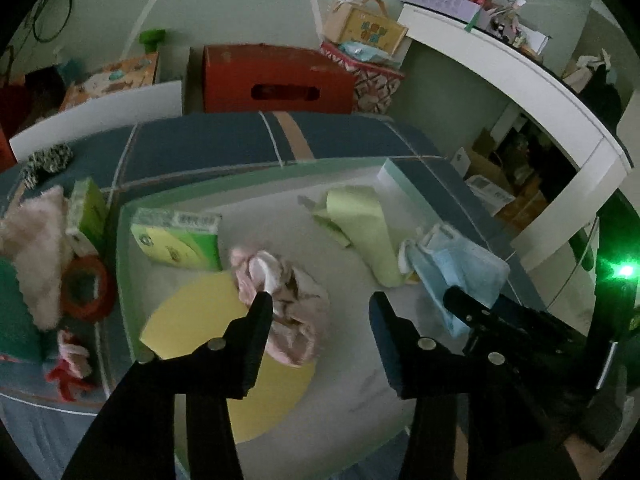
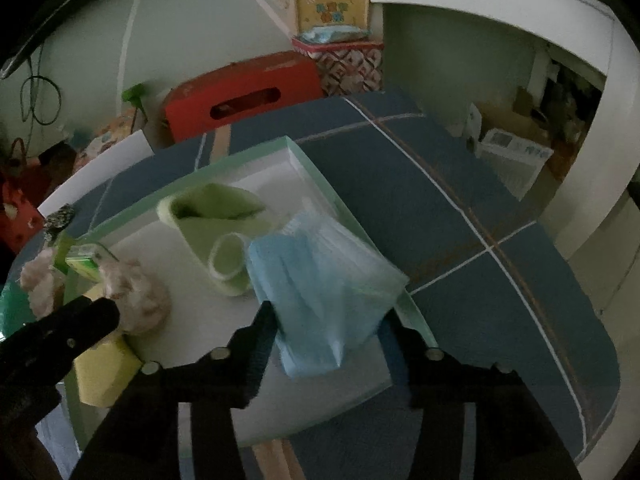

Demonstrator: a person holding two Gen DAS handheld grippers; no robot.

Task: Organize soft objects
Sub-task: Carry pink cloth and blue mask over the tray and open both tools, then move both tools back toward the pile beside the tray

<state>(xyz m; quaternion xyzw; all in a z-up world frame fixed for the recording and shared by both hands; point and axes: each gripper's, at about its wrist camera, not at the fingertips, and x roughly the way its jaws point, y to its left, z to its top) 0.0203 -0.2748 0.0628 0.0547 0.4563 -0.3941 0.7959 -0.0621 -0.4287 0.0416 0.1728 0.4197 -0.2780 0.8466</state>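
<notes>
A white tray with a pale green rim (image 1: 128,216) lies on a blue checked cover. My left gripper (image 1: 320,306) hangs open over it. A crumpled pink cloth (image 1: 292,320) rests on a yellow round pad (image 1: 188,320), against the left finger and free of the right one. My right gripper (image 2: 328,316) is open with a blue pack of face masks (image 2: 320,280) loose between its fingers, at the tray's right rim. A light green rolled cloth (image 1: 360,232) and a green tissue pack (image 1: 176,240) also lie in the tray.
Left of the tray sit a pink fluffy item (image 1: 36,248), a red tape ring (image 1: 86,288) and another green pack (image 1: 86,216). A red box (image 1: 272,80) and patterned bags stand behind. A white desk (image 1: 520,80) curves along the right. Blue cover (image 2: 480,200) stretches right.
</notes>
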